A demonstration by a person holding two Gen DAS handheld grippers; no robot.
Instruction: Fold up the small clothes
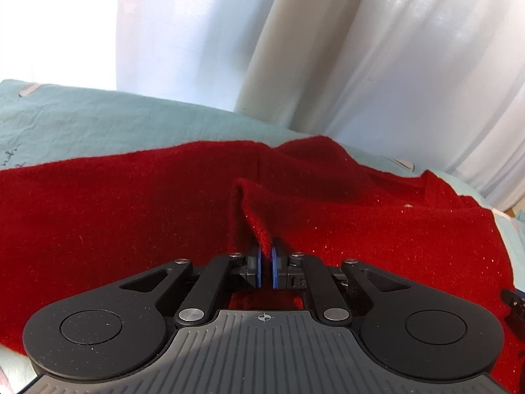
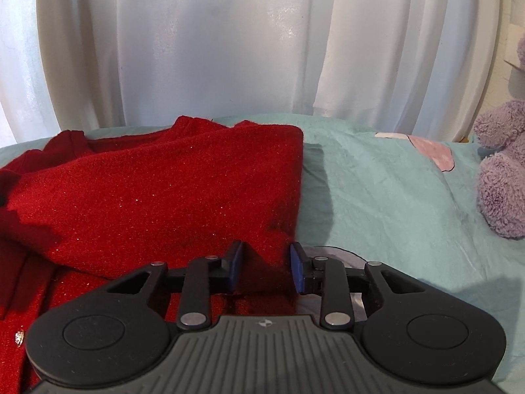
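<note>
Pinching a raised ridge of red fabric, the left gripper (image 1: 265, 262) has its blue pads (image 1: 258, 267) drawn almost together, with a fold of the sweater (image 1: 131, 216) caught between them and lifted into a peak. Around that peak the sweater spreads wide, covering most of the left wrist view. It lies on a bed with a pale teal sheet (image 1: 82, 121). White curtains (image 1: 377, 49) hang behind.

The right gripper (image 2: 266, 271) has its jaws apart, straddling the near right edge of the sweater without clamping it. The blue pads (image 2: 297, 271) sit on either side of the fabric edge. From this side the sweater shows one layer folded over another, and a small gold button (image 2: 19, 338) is at the lower left. A purple plush toy (image 2: 502, 177) sits on the sheet, well apart to the right.

Risks, as a judgement: the left pinch holds only a thin ridge, so the knit may slip free if pulled hard. If the right gripper closes on one layer only, the folded layers could slide apart and the fold would go crooked. The soft bed may also let the fabric bunch.

No containers are visible in either view.
</note>
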